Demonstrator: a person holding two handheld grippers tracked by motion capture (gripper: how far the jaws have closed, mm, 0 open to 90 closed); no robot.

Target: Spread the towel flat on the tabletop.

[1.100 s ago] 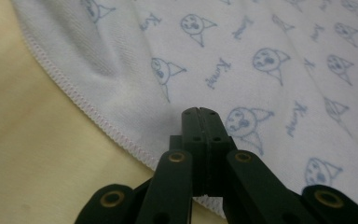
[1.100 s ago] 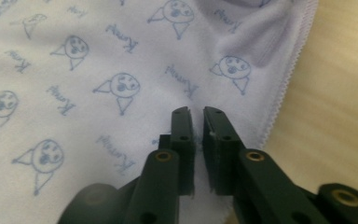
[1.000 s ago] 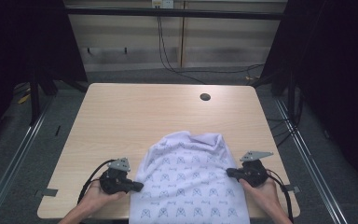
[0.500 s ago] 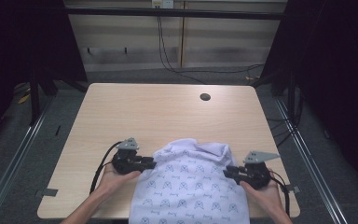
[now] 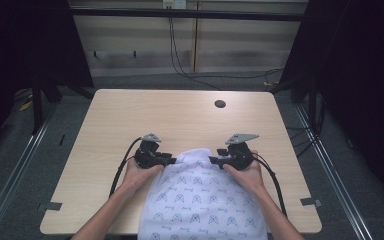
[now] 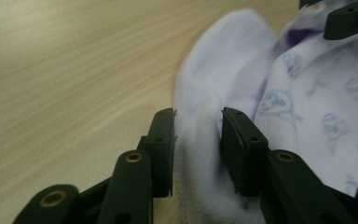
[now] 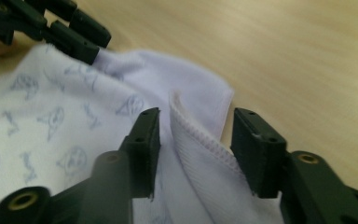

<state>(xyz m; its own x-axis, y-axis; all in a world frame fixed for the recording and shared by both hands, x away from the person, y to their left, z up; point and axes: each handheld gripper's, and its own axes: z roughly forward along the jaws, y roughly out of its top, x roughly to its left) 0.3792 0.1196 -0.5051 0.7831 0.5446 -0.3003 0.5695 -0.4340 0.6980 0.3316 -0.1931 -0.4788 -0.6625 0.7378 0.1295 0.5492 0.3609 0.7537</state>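
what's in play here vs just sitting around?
In play:
white printed garment
left gripper, jaws open around a fold
right gripper, jaws open around the ribbed hem

Lying about:
dark round disc far on the table

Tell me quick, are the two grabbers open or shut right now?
Left gripper: open, fingers either side of a fold of the white patterned garment.
Right gripper: open, the garment's ribbed hem between its fingers, not pinched.

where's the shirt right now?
High view: the shirt lies at the table's near edge, centre, between the left tool and right tool.
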